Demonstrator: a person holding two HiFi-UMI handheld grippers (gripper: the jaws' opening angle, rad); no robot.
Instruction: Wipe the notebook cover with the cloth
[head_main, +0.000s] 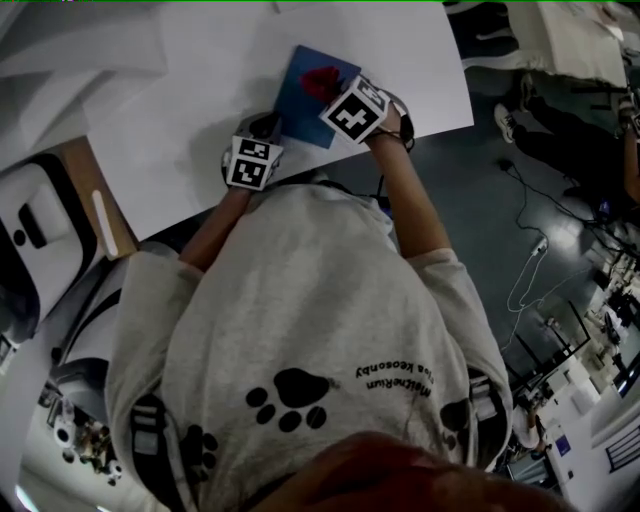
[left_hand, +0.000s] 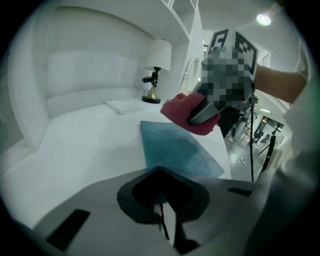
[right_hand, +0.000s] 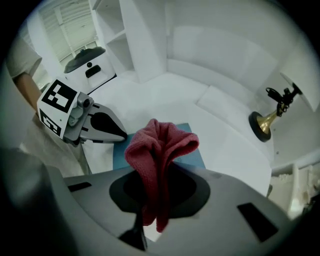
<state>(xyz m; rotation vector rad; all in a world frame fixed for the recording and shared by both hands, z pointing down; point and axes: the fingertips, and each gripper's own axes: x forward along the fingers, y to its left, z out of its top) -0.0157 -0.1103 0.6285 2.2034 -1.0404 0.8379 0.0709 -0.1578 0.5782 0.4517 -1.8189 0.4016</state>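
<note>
One lamp beyond notebook and cloth

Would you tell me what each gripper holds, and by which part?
The right gripper pinches the red cloth by its bunched middle. The left gripper, shut, holds nothing, touching the notebook at a corner.

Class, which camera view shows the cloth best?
Right gripper view: the cloth fills its centre, clamped between the jaws. Left gripper view shows it sidelong, partly covered; head view only a red patch over the notebook.
</note>
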